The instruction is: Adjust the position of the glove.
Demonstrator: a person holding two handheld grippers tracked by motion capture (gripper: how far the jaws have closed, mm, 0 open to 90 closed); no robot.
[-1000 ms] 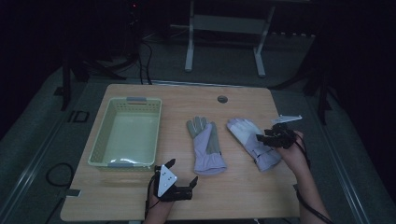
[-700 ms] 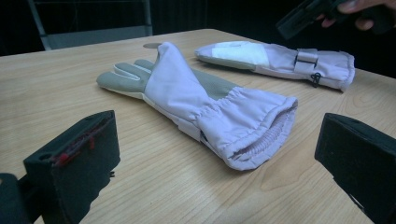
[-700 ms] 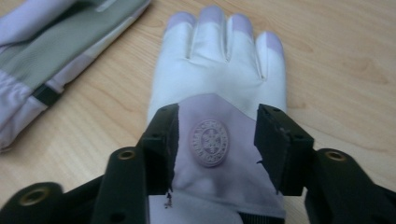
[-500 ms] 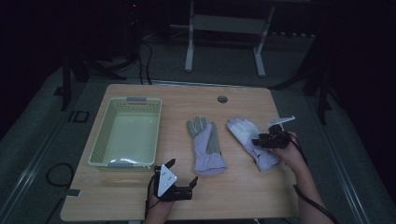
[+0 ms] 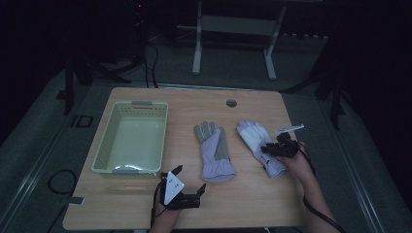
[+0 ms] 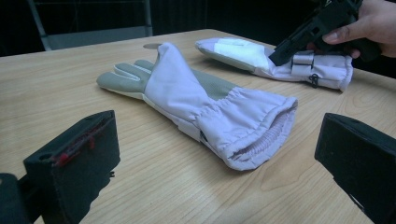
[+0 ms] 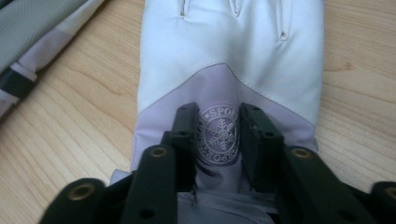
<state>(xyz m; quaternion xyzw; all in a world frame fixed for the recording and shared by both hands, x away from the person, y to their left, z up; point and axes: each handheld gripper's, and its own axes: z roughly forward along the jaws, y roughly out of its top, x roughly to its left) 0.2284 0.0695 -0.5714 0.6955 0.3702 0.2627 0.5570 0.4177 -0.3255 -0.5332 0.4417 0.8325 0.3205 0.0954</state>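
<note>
Since the earlier high view, the right gripper point(image 5: 270, 150) has sunk onto the right glove point(image 5: 257, 138) and its jaws have just been closing, with the glove's cuff fabric between them. The left gripper point(image 5: 190, 180) rests by the table's point(image 5: 252, 206) near edge, jaws apart and empty. That glove lies toward the table's right edge, the other glove point(image 5: 214, 150) at the middle, a pale slatted basket point(image 5: 131, 170) near the left edge.

From the left gripper view, the middle glove point(image 6: 205, 105) is soft and padded, with a gathered elastic cuff and a grey palm.

From the right gripper view, the jaws flank a round snowflake badge point(image 7: 218, 135) on smooth lilac cloth. A good grip, I judge, pinches a real fold of fabric, not only the slick top layer, before lifting.
</note>
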